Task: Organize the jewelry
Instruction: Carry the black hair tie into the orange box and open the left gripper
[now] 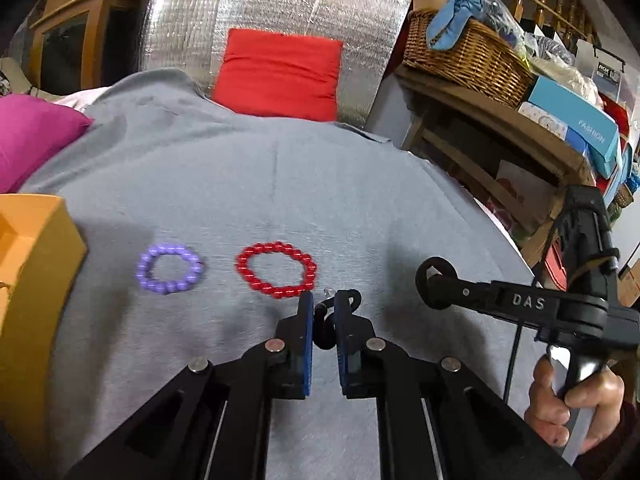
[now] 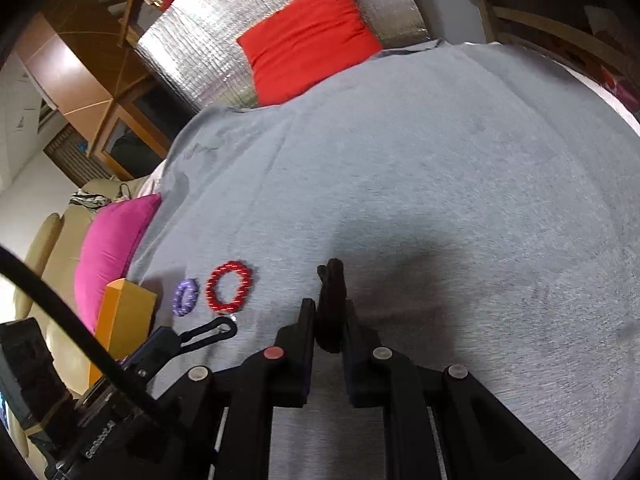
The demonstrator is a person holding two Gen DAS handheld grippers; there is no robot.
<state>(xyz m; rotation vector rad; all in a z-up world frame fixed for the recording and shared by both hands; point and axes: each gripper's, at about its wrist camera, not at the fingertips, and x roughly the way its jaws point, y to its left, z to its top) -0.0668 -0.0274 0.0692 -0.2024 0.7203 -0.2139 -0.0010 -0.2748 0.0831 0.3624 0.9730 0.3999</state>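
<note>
My left jaws [image 1: 323, 309] pinch a black loop [image 1: 325, 330] with a clear bead at its tip; my right jaws [image 2: 329, 316] clamp a black band [image 2: 331, 304]. Just past the left tips lies the red bracelet [image 1: 276, 269], the purple bracelet [image 1: 169, 268] beside it, both on the grey cloth [image 1: 248, 184], near an orange box [image 1: 28, 264]
</note>
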